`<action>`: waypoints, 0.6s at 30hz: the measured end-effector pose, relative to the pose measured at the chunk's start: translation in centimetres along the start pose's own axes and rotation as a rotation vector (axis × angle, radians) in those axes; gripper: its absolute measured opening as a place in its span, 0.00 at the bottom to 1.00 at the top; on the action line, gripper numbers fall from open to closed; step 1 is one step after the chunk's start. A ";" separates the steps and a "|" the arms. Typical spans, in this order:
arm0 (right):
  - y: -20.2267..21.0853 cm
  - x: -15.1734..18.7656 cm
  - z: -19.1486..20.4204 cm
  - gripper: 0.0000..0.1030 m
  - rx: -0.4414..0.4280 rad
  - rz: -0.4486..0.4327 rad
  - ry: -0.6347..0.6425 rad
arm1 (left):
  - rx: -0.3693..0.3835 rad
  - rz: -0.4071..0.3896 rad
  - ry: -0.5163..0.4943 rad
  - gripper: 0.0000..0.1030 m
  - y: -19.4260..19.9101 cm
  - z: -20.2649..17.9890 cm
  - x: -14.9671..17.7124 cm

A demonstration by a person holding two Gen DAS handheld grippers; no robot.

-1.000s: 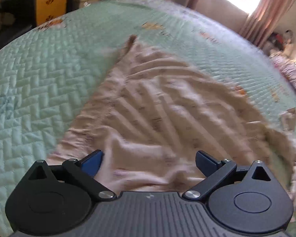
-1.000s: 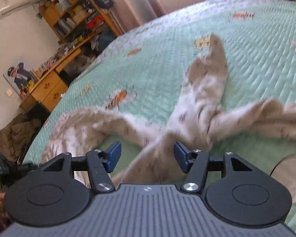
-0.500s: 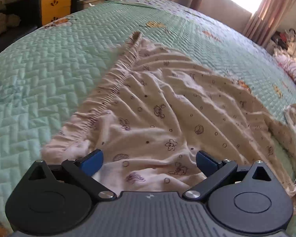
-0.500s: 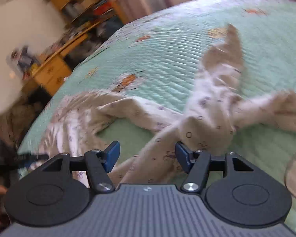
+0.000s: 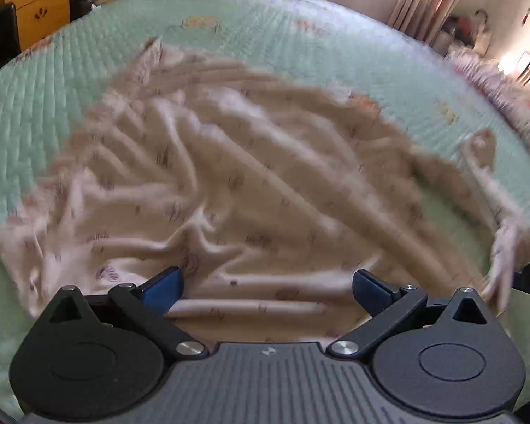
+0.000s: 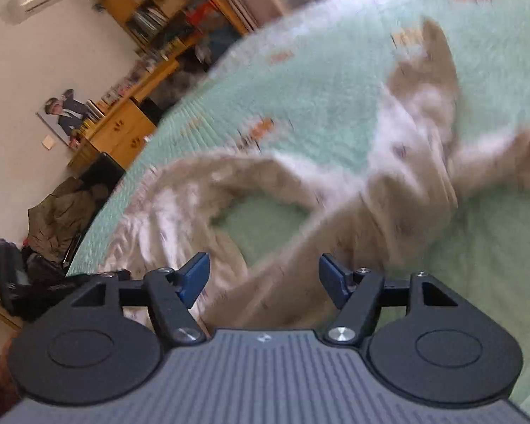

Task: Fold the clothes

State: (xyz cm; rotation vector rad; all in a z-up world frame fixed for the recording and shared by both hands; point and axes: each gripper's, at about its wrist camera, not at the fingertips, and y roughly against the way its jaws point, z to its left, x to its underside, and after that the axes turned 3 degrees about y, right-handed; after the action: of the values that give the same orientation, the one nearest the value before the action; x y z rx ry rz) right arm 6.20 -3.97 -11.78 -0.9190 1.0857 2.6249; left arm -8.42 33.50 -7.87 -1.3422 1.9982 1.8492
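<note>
A pale pink printed garment (image 5: 236,176) lies rumpled on the green quilted bedspread (image 5: 53,113), blurred by motion. My left gripper (image 5: 265,288) stands open just over its near edge, cloth lying between the blue fingertips (image 5: 162,284) but not pinched. In the right wrist view the same garment (image 6: 399,190) twists into long strips, one reaching far across the bed. My right gripper (image 6: 263,277) is open above a strip of it, with nothing clamped.
Wooden drawers (image 5: 35,3) and a dark chair stand beyond the bed's left edge. Pink curtains (image 5: 424,3) hang at the back window. Bookshelves (image 6: 166,10), a wooden desk (image 6: 123,130) and a heap of dark clothing (image 6: 63,219) line the wall.
Both views have swung and blurred. The garment looks more bunched and wrinkled near the left gripper than half a second ago. Both grippers stay open.
</note>
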 end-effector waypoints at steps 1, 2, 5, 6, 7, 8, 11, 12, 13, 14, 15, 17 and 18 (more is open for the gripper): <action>0.0 0.4 -0.7 0.68 0.029 0.027 -0.027 | -0.003 0.008 0.001 0.99 -0.1 0.0 0.2; 0.3 0.7 -1.2 0.68 0.064 0.037 -0.038 | -0.007 0.016 0.002 0.99 -0.3 0.0 0.3; 2.2 1.2 -2.6 0.68 0.075 0.017 -0.086 | -0.016 0.040 0.006 0.99 -0.7 0.0 0.8; 2.9 1.1 -2.9 0.68 0.072 0.001 -0.100 | -0.020 0.048 0.007 0.99 -0.9 0.0 0.9; 3.5 0.3 -3.1 0.68 0.086 -0.026 -0.097 | -0.023 0.055 0.009 0.99 -1.0 0.0 1.0; 4.0 -0.5 -3.2 0.68 0.100 -0.053 -0.094 | -0.020 0.043 0.008 0.99 -0.7 -0.5 0.8; 5.6 -3.0 -3.6 0.70 0.142 -0.134 -0.086 | 0.008 0.016 -0.015 0.99 -0.3 -2.1 0.0; 6.2 -3.8 -3.8 0.72 0.156 -0.161 -0.083 | 0.025 0.011 -0.028 0.99 -0.3 -2.8 -0.3; 6.7 -4.6 -3.9 0.72 0.170 -0.188 -0.080 | 0.043 0.007 -0.042 0.99 -0.3 -3.5 -0.5; 7.3 -5.4 -4.0 0.72 0.184 -0.215 -0.077 | 0.063 0.017 -0.048 0.99 -0.7 -4.2 -0.5; 7.6 -6.4 -4.1 0.72 0.203 -0.237 -0.069 | 0.083 0.027 -0.055 0.99 -1.0 -4.8 -0.5; 6.0 -9.5 -4.2 0.75 0.252 -0.240 -0.011 | 0.094 0.066 -0.061 0.99 -2.4 -5.9 -0.2; 5.1 -11.1 -4.5 0.76 0.269 -0.238 0.012 | 0.093 0.086 -0.062 0.99 -3.0 -6.2 0.0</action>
State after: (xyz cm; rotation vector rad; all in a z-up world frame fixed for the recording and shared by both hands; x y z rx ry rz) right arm 15.40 -9.80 -4.68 -0.9398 1.2119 2.2219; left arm -3.53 28.63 -8.56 -1.1781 2.1131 1.7837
